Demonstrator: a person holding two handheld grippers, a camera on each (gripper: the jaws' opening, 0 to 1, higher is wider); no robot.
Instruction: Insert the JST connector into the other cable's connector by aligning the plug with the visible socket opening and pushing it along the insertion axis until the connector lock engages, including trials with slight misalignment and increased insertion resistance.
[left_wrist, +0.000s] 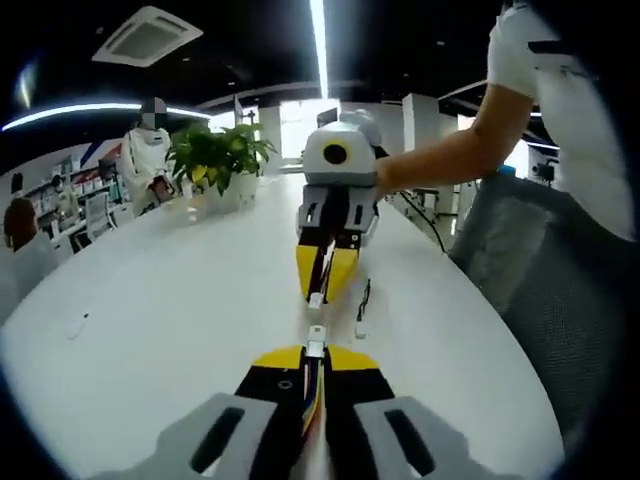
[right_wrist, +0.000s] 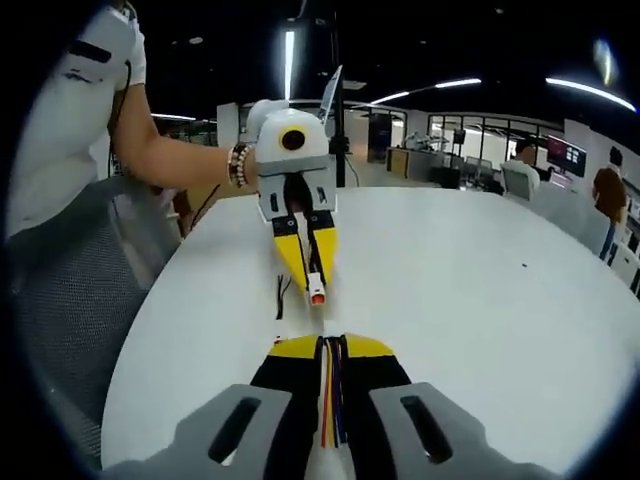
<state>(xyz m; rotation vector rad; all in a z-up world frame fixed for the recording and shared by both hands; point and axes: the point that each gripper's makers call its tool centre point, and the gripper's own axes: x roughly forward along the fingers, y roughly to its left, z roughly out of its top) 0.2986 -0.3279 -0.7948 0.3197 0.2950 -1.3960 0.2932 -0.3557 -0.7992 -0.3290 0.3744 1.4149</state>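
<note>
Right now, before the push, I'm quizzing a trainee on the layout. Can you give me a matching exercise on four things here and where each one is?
Things:
1 orange-tipped connector
2 white connector
3 loose cable
4 potted plant

Places:
A lying unheld on the table
B clamped in the right gripper
C standing on the table, beyond the right gripper
D clamped in the left gripper

Pairs: 1-D, 2-B, 3-A, 4-C

Beyond the left gripper (left_wrist: 313, 352), the small loose cable (left_wrist: 362, 310) is too tiny to read. The right gripper (right_wrist: 332, 345) hides its own plug between the jaws.
</note>
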